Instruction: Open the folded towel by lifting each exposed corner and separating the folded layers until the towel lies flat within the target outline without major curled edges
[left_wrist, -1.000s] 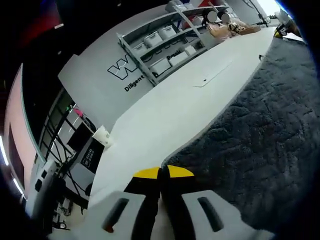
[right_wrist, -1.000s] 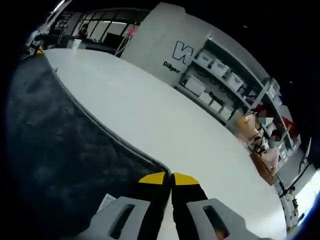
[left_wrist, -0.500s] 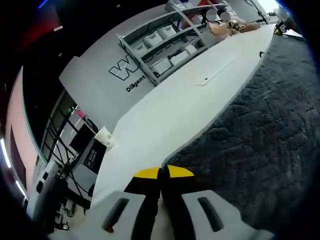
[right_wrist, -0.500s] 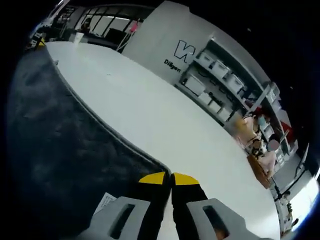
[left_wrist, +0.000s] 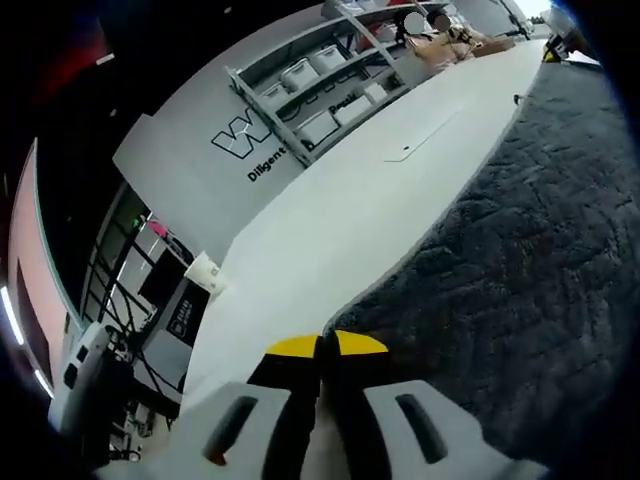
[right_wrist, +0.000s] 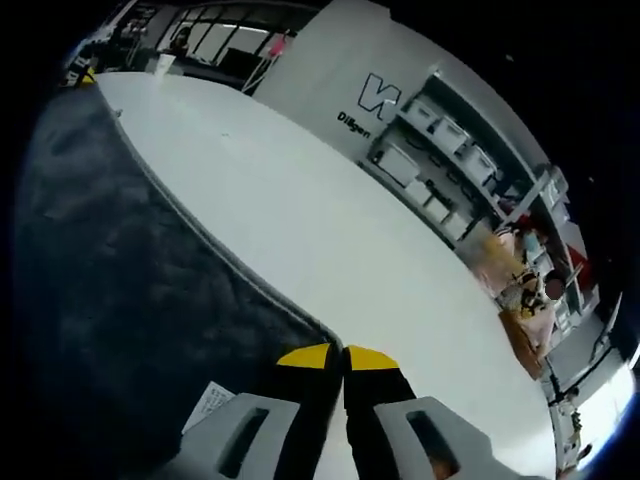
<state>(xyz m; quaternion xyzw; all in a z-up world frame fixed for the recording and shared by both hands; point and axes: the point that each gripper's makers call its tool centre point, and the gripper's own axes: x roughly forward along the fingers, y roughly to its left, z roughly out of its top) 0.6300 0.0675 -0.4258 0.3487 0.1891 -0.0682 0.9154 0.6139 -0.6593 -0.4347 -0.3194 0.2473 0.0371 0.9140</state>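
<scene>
Grey towel (left_wrist: 520, 260) corners pinched by clenched left gripper (left_wrist: 320, 345), right gripper (right_wrist: 337, 352)

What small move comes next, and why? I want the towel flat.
Probably draw both corners apart and lower them onto the table. Each hand-held gripper, left and right, is shut on a corner of the towel, which already spreads wide between them.

Bright, even indoor light, sharp centre, strong fisheye warp + blur at edges.
</scene>
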